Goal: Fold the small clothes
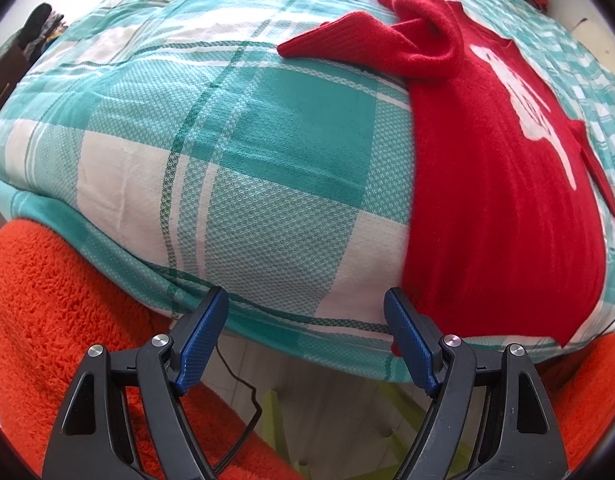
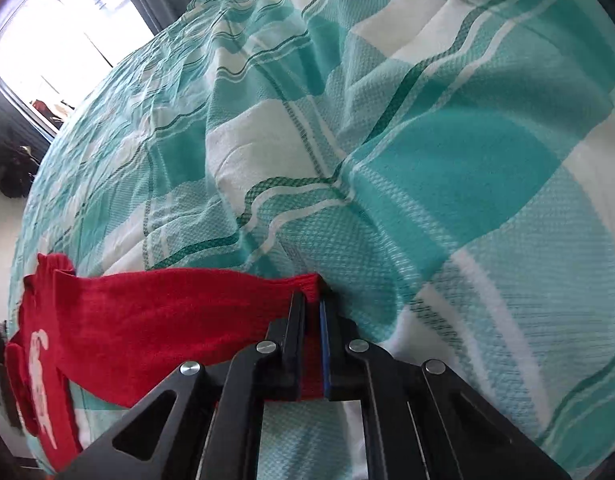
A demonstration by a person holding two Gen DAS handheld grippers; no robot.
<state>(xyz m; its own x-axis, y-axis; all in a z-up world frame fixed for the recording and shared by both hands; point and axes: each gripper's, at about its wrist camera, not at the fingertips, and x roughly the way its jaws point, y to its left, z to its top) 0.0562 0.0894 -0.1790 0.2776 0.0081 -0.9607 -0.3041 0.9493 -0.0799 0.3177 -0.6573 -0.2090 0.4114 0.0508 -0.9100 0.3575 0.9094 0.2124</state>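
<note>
A small red sweater (image 1: 487, 184) with a white print lies on a teal and white checked bedspread (image 1: 235, 152). Its left sleeve (image 1: 363, 44) is crumpled near the collar. My left gripper (image 1: 307, 304) is open and empty, at the near edge of the bed just left of the sweater's hem. In the right wrist view my right gripper (image 2: 312, 300) is shut on the cuff of the sweater's other sleeve (image 2: 179, 308), which stretches out to the right from the sweater body (image 2: 35, 380).
An orange fluffy blanket (image 1: 67, 340) hangs below the bed edge on the left. A window (image 2: 63, 36) is at the far side of the bed. Dark clutter (image 1: 39, 28) sits beyond the bed's far corner.
</note>
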